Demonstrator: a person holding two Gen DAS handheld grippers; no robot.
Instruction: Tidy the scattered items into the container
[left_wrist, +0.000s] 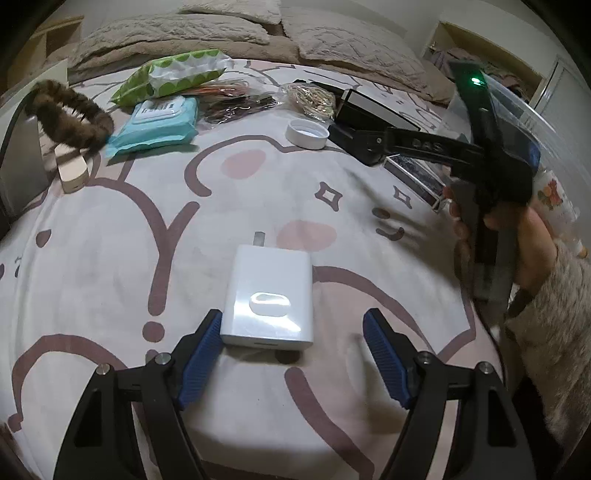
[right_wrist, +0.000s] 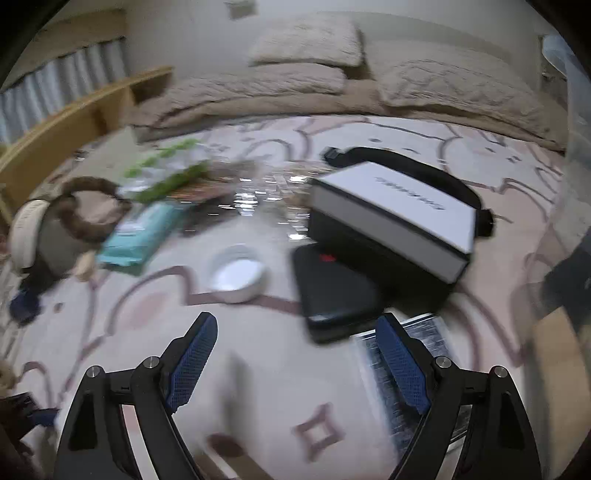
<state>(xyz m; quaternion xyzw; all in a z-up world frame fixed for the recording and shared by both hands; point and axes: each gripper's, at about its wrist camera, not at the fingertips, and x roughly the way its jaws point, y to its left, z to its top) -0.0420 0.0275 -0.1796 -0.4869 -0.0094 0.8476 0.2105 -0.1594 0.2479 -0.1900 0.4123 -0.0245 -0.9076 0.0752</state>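
A white charger block (left_wrist: 267, 295) lies on the patterned bedspread (left_wrist: 110, 258) between the jaws of my left gripper (left_wrist: 293, 317). The left pad (left_wrist: 201, 354) sits at the block's corner, while the right pad stands well clear of it, so the gripper is open. My right gripper (right_wrist: 295, 319) is open over the bedspread with nothing between its fingers. Just beyond it lie a black case (right_wrist: 332, 291) and a white cap (right_wrist: 236, 273). A clear plastic bin (left_wrist: 524, 107) stands at the far right.
Scattered at the back are a blue wipes pack (left_wrist: 155, 123), a green-dotted pack (left_wrist: 173, 74), bags of hair ties (left_wrist: 236, 99), a black-and-white box (right_wrist: 391, 210) and a furry headband (left_wrist: 70, 107). A person's hand (left_wrist: 532, 243) holds the other tool. Pillows (left_wrist: 221, 33) line the far edge.
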